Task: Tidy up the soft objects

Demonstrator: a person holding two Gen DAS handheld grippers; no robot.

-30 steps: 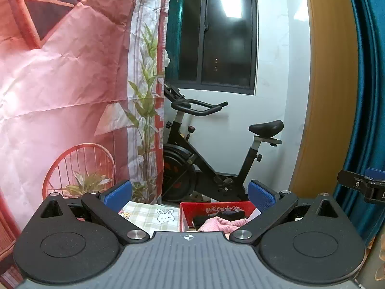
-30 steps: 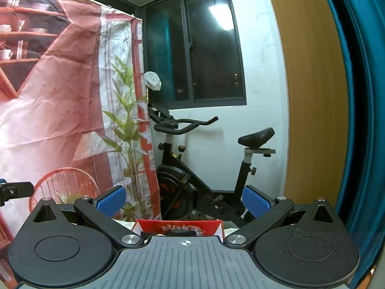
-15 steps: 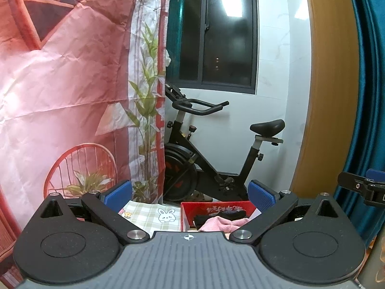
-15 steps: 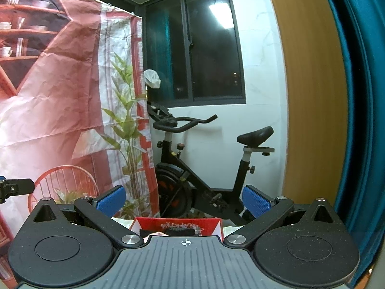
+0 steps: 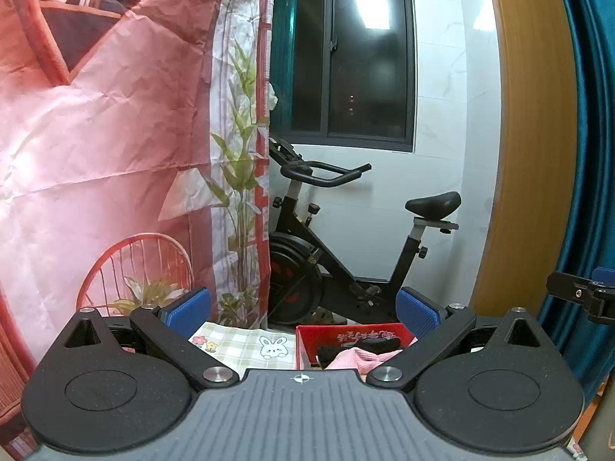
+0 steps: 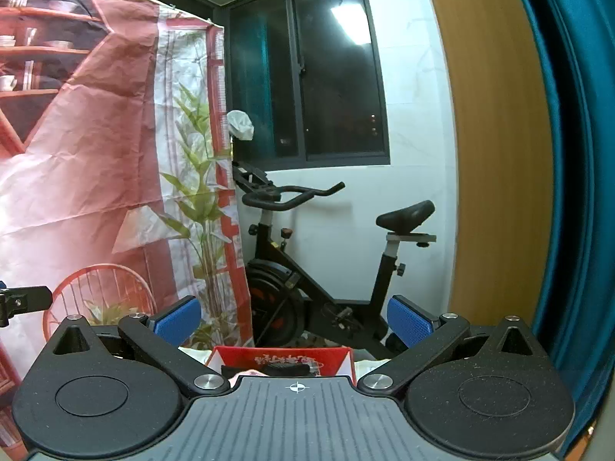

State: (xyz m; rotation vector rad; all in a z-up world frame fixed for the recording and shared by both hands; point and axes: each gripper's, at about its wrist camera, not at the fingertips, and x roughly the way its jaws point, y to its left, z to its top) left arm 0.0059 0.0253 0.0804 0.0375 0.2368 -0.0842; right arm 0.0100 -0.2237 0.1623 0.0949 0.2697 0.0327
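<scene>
Down at the bottom edge of both wrist views sits the red box [image 5: 348, 336], with a pink cloth [image 5: 355, 359] and something dark bunched inside it, and over the last second almost nothing shifts: the exercise bike [image 5: 346, 253] creeps a touch in frame, so both rigs drift only slightly and neither one dips toward the table. The left gripper [image 5: 303, 309] hangs level with its blue fingers [image 5: 188, 305] spread wide and nothing between them; the right gripper [image 6: 292, 317] matches it, fingers [image 6: 409, 320] wide apart and empty. A checked cloth with a rabbit print [image 5: 250, 345] lies flat just left of the box, covering the table. For the task, that reads as a pause: no soft object is gripped, and the pink cloth already rests in the box, though the gripper body hides most of it, so whether anything is left outside I cannot tell.
</scene>
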